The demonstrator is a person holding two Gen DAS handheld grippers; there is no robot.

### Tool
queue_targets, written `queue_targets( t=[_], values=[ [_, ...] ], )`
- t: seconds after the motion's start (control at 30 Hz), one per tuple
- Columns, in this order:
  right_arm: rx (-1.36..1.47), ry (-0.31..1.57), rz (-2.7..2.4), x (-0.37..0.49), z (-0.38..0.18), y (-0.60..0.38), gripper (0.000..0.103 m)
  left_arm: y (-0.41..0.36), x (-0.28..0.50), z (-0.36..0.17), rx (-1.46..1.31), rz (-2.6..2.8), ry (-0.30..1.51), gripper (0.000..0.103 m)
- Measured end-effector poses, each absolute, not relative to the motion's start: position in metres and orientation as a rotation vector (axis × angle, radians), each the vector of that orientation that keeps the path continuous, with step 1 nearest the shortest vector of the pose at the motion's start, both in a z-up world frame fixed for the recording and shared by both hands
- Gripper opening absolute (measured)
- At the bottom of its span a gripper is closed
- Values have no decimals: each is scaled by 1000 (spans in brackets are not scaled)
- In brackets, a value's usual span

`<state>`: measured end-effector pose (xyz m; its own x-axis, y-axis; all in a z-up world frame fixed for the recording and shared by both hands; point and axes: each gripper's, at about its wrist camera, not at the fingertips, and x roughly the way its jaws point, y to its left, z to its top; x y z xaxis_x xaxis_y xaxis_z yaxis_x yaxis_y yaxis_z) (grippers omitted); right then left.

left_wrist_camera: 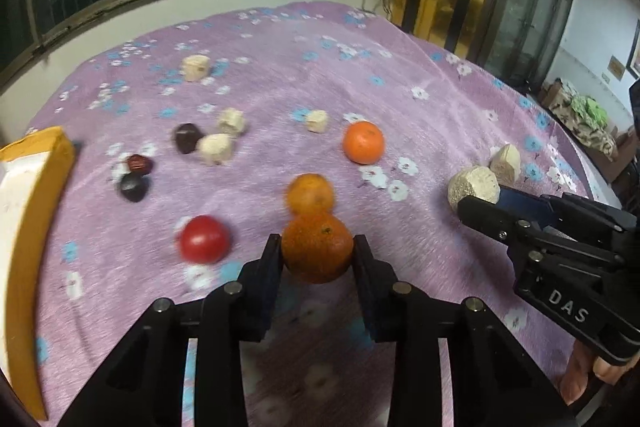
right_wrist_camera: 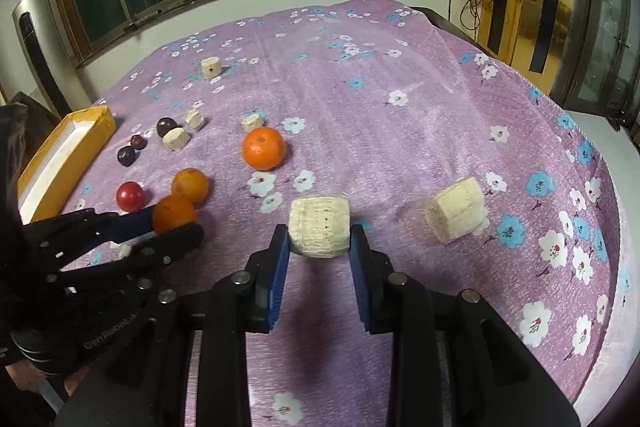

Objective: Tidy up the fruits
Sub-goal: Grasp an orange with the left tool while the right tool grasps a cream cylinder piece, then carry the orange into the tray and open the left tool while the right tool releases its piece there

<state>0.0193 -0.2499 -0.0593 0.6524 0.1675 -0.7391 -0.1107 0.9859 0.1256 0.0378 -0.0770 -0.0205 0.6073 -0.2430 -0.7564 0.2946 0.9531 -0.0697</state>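
While both grippers grip, fruit lies scattered on the purple cloth point(right_wrist_camera: 400, 155).
Left gripper point(left_wrist_camera: 317, 247) clamps a dull orange point(left_wrist_camera: 317, 247); right gripper point(right_wrist_camera: 319, 233) clamps a pale cylinder point(right_wrist_camera: 319, 225) near the cloth's front edge.

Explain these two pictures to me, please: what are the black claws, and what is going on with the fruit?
There is no robot here. A person holds a hand tool with two fingers in each hand, and each tool carries a camera looking along its fingers. One picture comes from the left tool, the other from the right.

The left gripper is closed on an orange. The right gripper is closed on a pale chunky block.

On the purple flowered cloth lie two more oranges, a red tomato-like fruit, some small dark fruits, and several more pale blocks. A yellow box sits at the left edge.
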Motion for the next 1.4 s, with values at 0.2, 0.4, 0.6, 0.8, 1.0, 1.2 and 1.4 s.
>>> queue_targets(
  t=[0.2,0.4,0.6,0.8,1.0,1.2,1.4],
  values=[
    [57,837,185,9,-53,-223,31,-32,15,-3,11,-250,824,34],
    [34,822,232,-4,-43,-185,32,28,-4,11,-44,-151,800,34],
    [-3,797,328,-12,-29,-129,32,91,-17,21,-110,-14,768,34],
    [-44,763,440,-10,-15,-64,32,154,-20,21,-148,148,767,34],
    [-55,749,548,10,-10,8,32,202,-20,13,-184,260,788,34],
    [-63,773,619,47,-22,79,32,229,-14,1,-188,315,829,34],
    [-90,831,627,88,-40,128,32,242,-8,-11,-184,331,864,35]
  ],
)
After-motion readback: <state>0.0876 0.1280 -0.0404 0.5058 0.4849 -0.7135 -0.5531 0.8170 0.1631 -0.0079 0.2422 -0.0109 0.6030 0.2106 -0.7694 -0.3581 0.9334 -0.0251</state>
